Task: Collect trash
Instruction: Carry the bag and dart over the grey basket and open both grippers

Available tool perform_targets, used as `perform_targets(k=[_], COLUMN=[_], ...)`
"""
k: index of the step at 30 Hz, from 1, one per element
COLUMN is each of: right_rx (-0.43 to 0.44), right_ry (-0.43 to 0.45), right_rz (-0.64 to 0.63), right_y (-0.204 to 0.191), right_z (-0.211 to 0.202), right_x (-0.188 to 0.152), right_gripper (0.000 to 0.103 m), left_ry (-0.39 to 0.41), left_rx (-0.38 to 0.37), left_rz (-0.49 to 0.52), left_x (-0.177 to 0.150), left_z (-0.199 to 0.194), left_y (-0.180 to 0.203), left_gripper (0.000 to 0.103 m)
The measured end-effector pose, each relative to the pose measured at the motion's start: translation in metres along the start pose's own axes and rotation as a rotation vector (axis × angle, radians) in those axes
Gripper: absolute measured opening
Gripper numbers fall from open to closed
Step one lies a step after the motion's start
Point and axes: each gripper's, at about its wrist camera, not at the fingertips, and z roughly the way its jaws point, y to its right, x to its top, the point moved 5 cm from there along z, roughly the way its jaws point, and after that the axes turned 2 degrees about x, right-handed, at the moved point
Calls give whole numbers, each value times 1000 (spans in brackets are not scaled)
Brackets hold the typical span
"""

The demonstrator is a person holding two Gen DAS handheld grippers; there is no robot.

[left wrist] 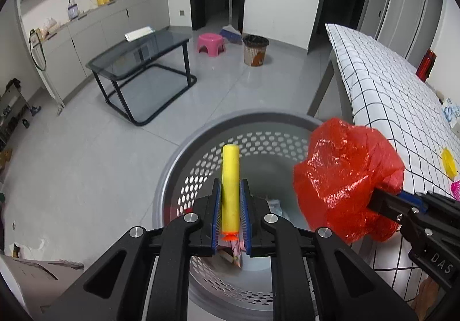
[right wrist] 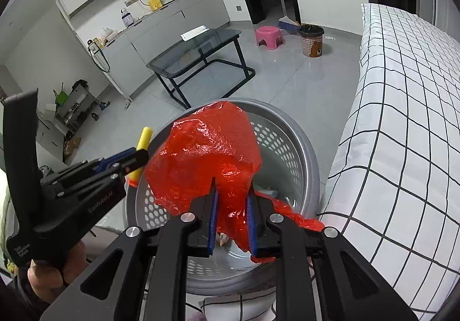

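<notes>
Red bag [right wrist: 207, 160] pinched in right gripper [right wrist: 231, 217] ("DAS"); left gripper [left wrist: 230, 220] clamps yellow tube [left wrist: 230, 188].

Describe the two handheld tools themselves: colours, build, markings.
Both match: the left tool and right tool have matte black linkage arms, silver round pivot bolts and blue ribbed pads. White lettering marks the bodies. A bare hand grips the left's black pistol handle.

Readable text is on the gripper bodies only. Left wrist view: white letters "DAS" on the black plastic body of the right gripper [left wrist: 376, 200], at 4 o'clock. Right wrist view: faint embossed "GenRobot.AI" on the black side plate of the left gripper [right wrist: 138, 158], at 9 o'clock; the small white print on its handle is too small to read.
</notes>
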Motion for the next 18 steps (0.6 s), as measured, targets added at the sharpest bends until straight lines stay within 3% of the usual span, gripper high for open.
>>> perform_targets(k=[3, 6, 8, 10, 14, 18], right_rx=[-18, -21, -21, -25, -29, -34], right_ry=[6, 7, 7, 9, 18, 21], right_rz=[-6, -2, -1, -2, -3, -9], right_y=[1, -3, -3, -4, -3, -4], right_z=[1, 0, 1, 1, -2, -3], right_x=[2, 2, 2, 1, 1, 0], right_gripper=[19, 28, 36, 37, 56, 56], left_ry=[-6, -12, -4, 6, -3, -4], left_rx=[2, 14, 23, 30, 34, 37], left_rz=[-5, -11, -20, -27, -40, -48], left_x=[-1, -1, -2, -3, -4, -8], left_z=[3, 5, 4, 1, 1, -2], left_y=[-2, -6, -9, -11, -15, -17], left_gripper=[15, 36, 55, 56, 57, 57])
